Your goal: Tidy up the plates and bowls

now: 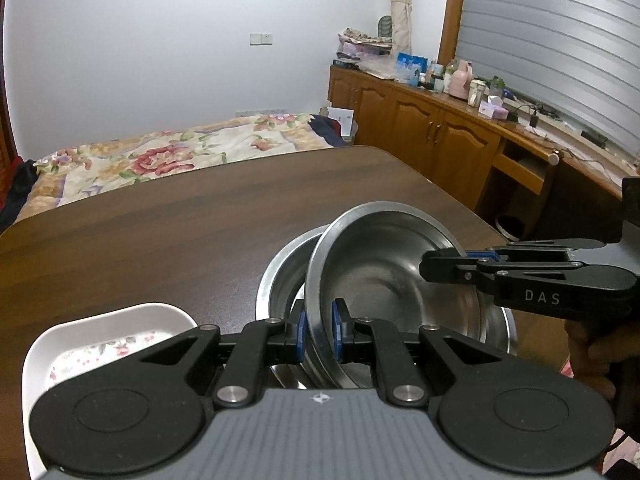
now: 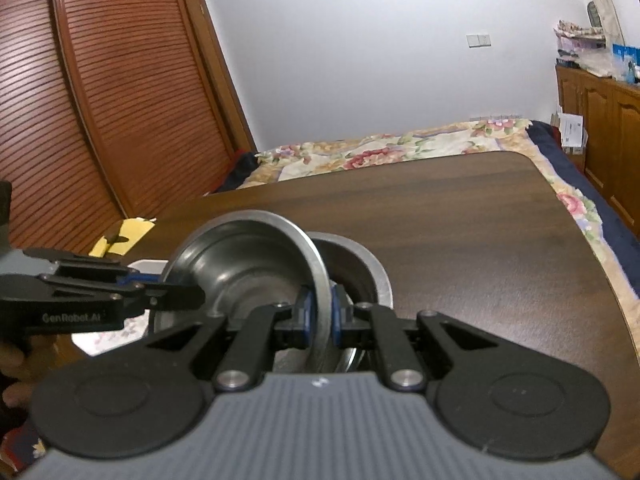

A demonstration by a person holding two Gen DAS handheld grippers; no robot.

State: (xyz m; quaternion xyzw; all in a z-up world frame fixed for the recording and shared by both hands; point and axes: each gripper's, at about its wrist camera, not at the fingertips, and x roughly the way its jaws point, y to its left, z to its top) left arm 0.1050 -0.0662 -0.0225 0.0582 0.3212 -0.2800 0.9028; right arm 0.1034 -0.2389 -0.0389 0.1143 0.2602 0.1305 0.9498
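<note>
At about eight o'clock on the dark wooden desk (image 1: 160, 232) lies a white rectangular dish with a floral print (image 1: 100, 344), empty and apart from the metalware. Just right of it, the left gripper (image 1: 320, 330) has its fingers pinching the near rim of a stainless steel bowl (image 1: 384, 264), which is tilted up on edge with its hollow facing the camera. Behind and under it sits a second steel bowl (image 1: 284, 280), flat on the desk, and the tilted one appears to rest partly inside it. At three o'clock the right gripper (image 1: 478, 262) comes in from the side, its fingers likewise clamped on the same bowl's rim; the right wrist view confirms the rim nipped between the blue pads (image 2: 305, 312). The step in hand looks like nesting the tilted bowl into the lower one with both hands. The next move calls for levelling the bowl, centring it over the lower one, lowering until it seats, then letting both grips go without the steel sliding or ringing off-centre.
</note>
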